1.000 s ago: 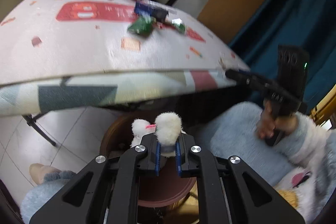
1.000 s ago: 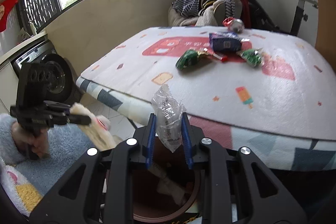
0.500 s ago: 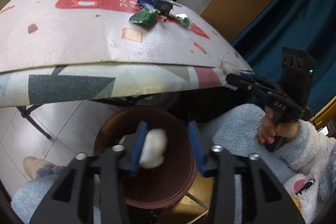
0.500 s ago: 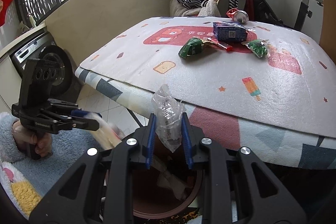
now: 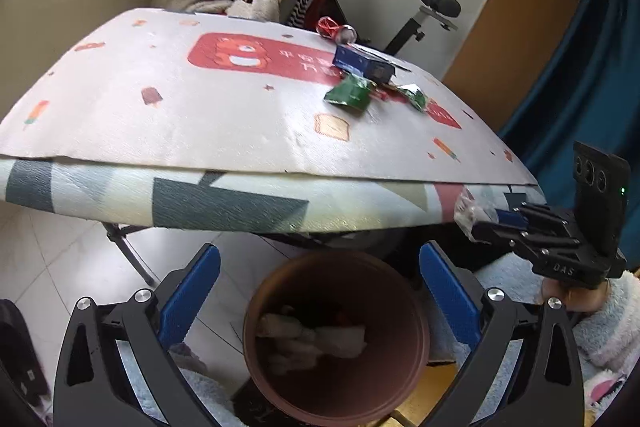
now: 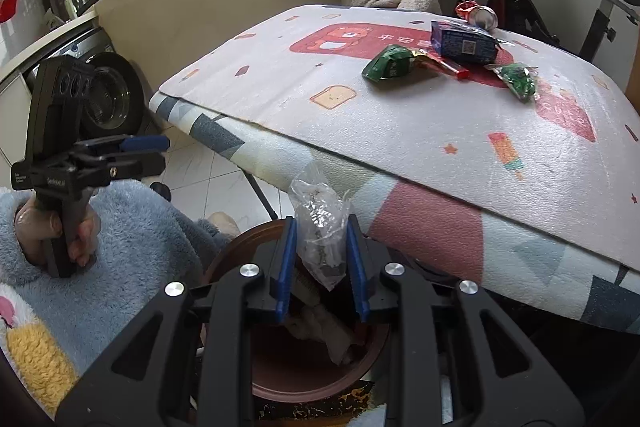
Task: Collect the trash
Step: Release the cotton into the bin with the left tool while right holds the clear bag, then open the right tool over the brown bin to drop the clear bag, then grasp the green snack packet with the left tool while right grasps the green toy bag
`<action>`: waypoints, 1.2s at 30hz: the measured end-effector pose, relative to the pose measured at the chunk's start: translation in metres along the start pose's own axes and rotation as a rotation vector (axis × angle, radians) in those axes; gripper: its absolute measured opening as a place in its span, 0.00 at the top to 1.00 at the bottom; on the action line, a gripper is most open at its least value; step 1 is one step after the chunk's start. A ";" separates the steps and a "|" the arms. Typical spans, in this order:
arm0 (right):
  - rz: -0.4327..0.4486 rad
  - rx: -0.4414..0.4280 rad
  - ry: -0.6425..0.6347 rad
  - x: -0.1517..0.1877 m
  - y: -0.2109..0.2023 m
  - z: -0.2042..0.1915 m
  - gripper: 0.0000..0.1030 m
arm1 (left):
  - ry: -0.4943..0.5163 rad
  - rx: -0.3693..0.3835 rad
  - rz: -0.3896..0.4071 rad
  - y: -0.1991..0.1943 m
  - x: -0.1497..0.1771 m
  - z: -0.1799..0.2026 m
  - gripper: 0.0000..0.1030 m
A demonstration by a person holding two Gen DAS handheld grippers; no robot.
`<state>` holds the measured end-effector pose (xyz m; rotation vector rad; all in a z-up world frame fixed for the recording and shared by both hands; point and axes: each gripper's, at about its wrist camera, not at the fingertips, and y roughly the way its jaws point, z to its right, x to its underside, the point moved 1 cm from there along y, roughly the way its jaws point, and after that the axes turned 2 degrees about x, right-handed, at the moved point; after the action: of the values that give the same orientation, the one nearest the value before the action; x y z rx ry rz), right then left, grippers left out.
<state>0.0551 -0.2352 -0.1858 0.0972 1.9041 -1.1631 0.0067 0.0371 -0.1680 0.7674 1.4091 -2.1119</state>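
From the left wrist view, the left gripper [image 5: 320, 291] hangs over the brown bin [image 5: 416, 311], its blue-padded jaws opening wide with nothing between them, and the bin's inside shows plainly: white fluffy scraps [image 5: 316, 339] lie at the bottom. Above it runs the edge of the table [image 5: 224, 203] under its printed mat, and farther back sit a green wrapper [image 5: 350, 94], a blue box [image 5: 366, 65], a second green packet [image 5: 414, 95] and a crushed red can [image 5: 334, 29]. At the right of this view the right gripper [image 5: 486, 223] appears side-on, pinching a crumpled clear plastic bag [image 5: 464, 209], though its grip is hard to read there. The right wrist view settles it: at its left the left gripper [image 6: 160, 155] is held by a hand [image 6: 52, 231] in a fluffy blue sleeve, and in the centre the right gripper [image 6: 320, 251] has its jaws pressed onto the clear bag [image 6: 320, 227] directly above the bin [image 6: 236, 251], whose contents are mostly hidden here behind the fingers.
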 end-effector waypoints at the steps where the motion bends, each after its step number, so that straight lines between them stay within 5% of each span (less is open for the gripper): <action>1: -0.003 -0.001 -0.003 0.000 0.001 -0.001 0.73 | -0.001 -0.003 -0.001 0.000 0.001 -0.002 0.06; 13: -0.044 -0.006 -0.047 0.000 0.010 -0.009 0.69 | -0.006 -0.009 -0.006 0.003 0.001 -0.003 0.06; 15: -0.049 0.015 -0.051 0.000 0.011 -0.010 0.56 | -0.005 -0.007 -0.004 0.003 0.001 -0.003 0.06; 17: -0.045 0.033 -0.060 0.000 0.012 -0.013 0.14 | -0.003 -0.005 -0.004 0.003 0.001 -0.002 0.06; 36: -0.066 0.086 -0.044 -0.003 0.011 -0.005 0.06 | 0.047 -0.050 -0.002 0.004 -0.009 0.003 0.06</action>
<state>0.0593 -0.2245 -0.1906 0.0560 1.8306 -1.2814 0.0155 0.0334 -0.1633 0.8008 1.4815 -2.0643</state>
